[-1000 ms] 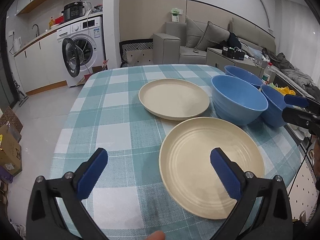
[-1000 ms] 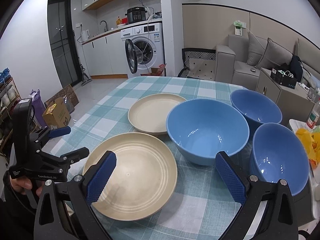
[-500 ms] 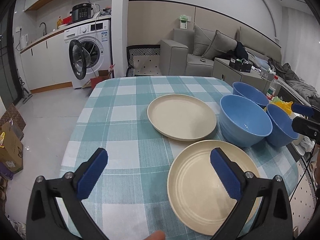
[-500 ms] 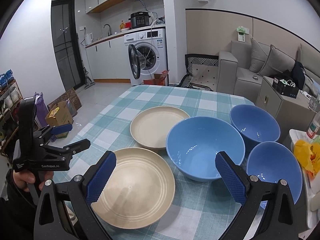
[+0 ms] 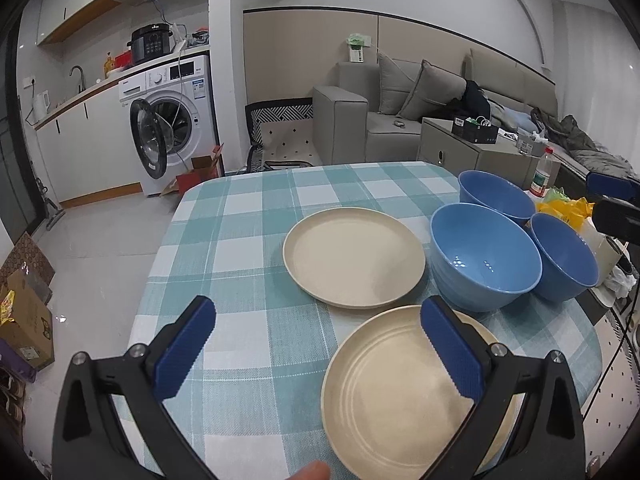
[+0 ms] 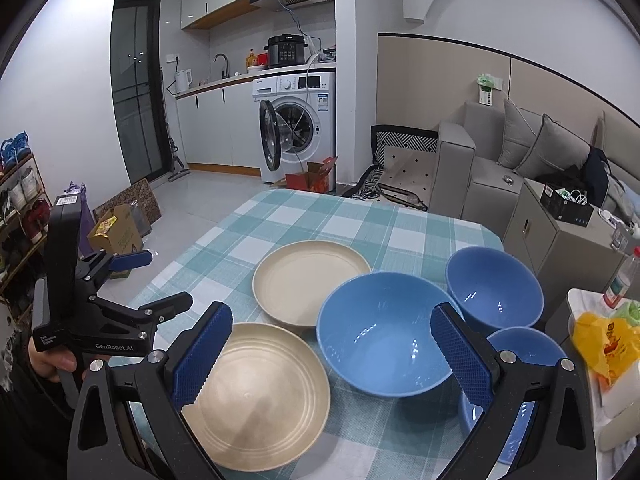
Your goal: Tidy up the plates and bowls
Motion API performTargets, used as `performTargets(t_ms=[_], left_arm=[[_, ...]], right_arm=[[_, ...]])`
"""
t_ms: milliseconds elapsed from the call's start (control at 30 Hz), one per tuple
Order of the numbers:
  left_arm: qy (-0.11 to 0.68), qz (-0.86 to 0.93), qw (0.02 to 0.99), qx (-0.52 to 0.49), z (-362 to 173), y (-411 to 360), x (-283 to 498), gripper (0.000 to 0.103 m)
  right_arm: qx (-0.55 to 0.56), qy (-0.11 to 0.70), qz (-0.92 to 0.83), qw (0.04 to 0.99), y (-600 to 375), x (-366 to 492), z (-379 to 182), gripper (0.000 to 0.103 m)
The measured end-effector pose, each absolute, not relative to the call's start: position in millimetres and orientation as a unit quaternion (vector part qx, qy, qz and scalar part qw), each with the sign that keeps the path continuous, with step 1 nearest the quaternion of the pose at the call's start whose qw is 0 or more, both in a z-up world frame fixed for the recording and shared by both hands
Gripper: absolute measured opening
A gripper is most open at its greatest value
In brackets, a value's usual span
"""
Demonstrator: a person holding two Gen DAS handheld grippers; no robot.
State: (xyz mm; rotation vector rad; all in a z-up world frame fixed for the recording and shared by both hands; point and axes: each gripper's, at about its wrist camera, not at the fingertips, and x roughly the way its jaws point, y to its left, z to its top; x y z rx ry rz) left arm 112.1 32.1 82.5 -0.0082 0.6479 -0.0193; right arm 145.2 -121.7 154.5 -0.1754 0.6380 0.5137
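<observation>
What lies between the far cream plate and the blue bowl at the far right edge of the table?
The large blue bowl sits partly between the far cream plate and the far blue bowl, nearer the camera. The right wrist view shows this.

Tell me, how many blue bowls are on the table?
3. The big bowl sits in the middle beside the plates, a smaller bowl is behind it, and another bowl is nearest, partly hidden by the right gripper. No others show.
</observation>
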Motion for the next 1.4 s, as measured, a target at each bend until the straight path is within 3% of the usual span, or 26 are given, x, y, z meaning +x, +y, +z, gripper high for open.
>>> performTargets(t_ms=[433,1400], left_arm=[[0.336,-0.013,0.942,0.003,83.6,34.8,140.7,0.103],[0.38,0.007,0.925,-0.011,66.9,50.0,203.8,0.103]], right_arm=[[-0.083,0.322,0.262,0.906,-119.4,188.4,169.3,0.101],[-0.082,0.396,0.261,0.876,-91.6,301.0,130.8,0.101]])
